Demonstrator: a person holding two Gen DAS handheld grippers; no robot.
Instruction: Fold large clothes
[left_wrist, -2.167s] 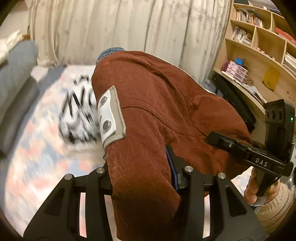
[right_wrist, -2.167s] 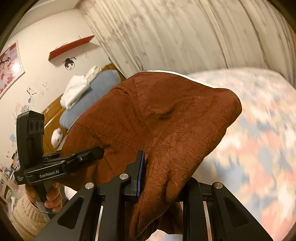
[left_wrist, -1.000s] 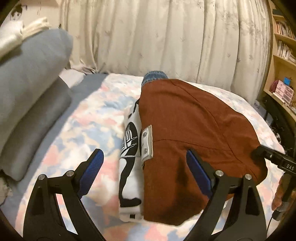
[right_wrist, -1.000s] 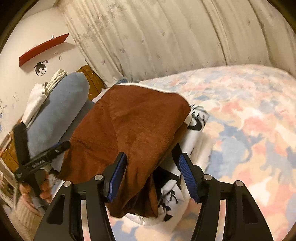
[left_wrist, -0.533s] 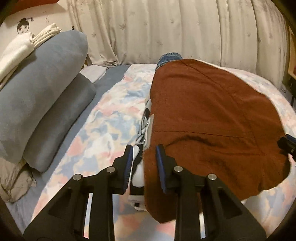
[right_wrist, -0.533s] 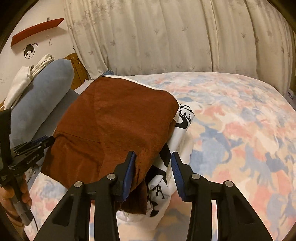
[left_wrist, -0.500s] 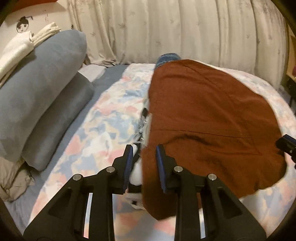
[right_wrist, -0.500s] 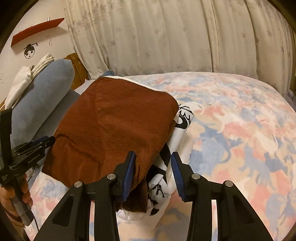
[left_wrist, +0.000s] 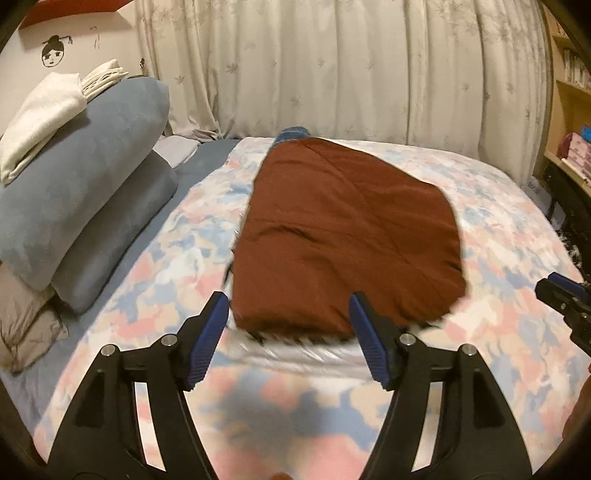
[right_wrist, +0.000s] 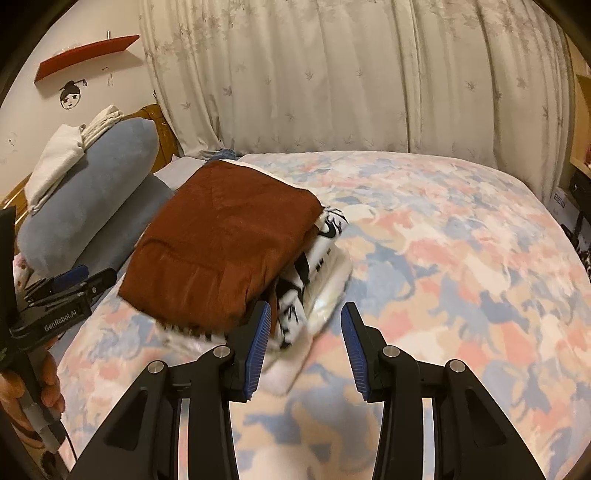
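Note:
A folded rust-brown garment (left_wrist: 343, 236) lies flat on top of a folded white-and-black printed garment (right_wrist: 317, 273) on the bed (left_wrist: 155, 273). The brown garment also shows in the right wrist view (right_wrist: 221, 251). My left gripper (left_wrist: 290, 338) is open and empty, just short of the stack's near edge. My right gripper (right_wrist: 304, 341) is open and empty, at the stack's near right corner. The left gripper also shows at the left edge of the right wrist view (right_wrist: 74, 284). The right gripper's tip shows at the right edge of the left wrist view (left_wrist: 565, 295).
Grey-blue bolsters (left_wrist: 74, 206) with folded white cloths (left_wrist: 40, 114) on top lie along the bed's left side. A bit of blue denim (left_wrist: 293, 133) shows behind the stack. Curtains (left_wrist: 332, 66) hang behind the bed. A bookshelf (left_wrist: 572, 122) stands at the right.
Both grippers let go of the brown garment, which now lies on the stack. Both have drawn back from it and opened wider than half a second ago.

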